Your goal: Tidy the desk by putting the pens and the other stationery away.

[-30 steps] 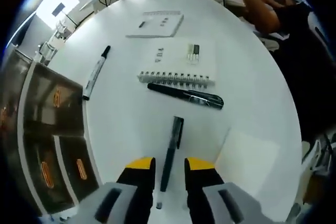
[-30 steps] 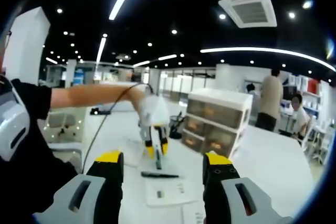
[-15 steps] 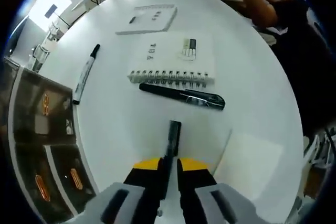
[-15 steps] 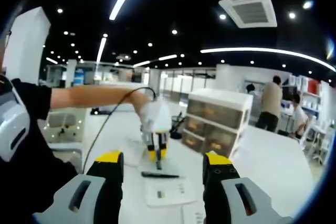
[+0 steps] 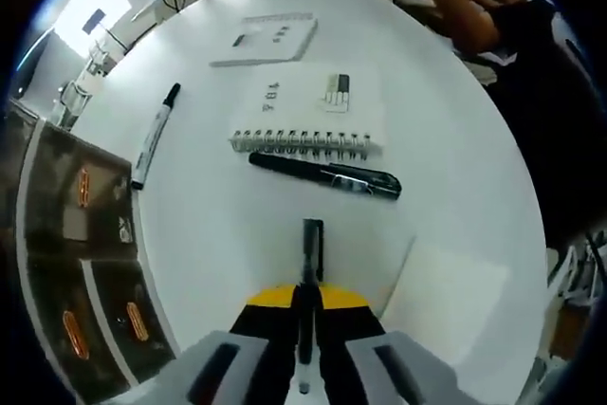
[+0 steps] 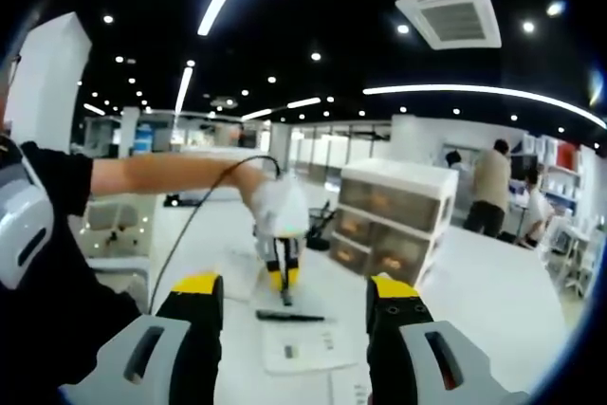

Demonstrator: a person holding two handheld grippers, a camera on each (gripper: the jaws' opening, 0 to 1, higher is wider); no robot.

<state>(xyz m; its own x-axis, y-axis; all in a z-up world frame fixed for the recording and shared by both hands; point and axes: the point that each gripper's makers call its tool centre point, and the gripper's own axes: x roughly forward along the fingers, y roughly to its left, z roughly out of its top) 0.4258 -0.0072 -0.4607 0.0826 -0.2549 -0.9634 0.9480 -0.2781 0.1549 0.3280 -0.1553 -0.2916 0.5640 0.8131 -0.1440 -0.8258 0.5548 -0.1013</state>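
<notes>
My left gripper [image 5: 305, 295] is shut on a thin black pen [image 5: 310, 244], which runs up between the jaws just above the white table [image 5: 218, 225]. Beyond it a thicker black pen [image 5: 322, 175] lies along the edge of a spiral notebook [image 5: 308, 106]. A black-capped marker [image 5: 153, 136] lies to the left. In the right gripper view, my right gripper [image 6: 295, 287] hangs open in the air with nothing between its jaws. Past it the left gripper [image 6: 282, 267] points down at the table, with the thicker pen [image 6: 289, 315] and notebook [image 6: 303, 348] in front.
A clear drawer unit [image 5: 76, 234] holding small orange items stands at the table's left edge, also visible as the drawer unit [image 6: 389, 215]. A small notepad [image 5: 266, 37] lies far back and a white sheet [image 5: 446, 291] at the right. A person's arm [image 6: 161, 173] holds the left gripper; people stand behind.
The left gripper's jaws, open around the thin pen a second ago, have shut on it. The right gripper has stayed open and still.
</notes>
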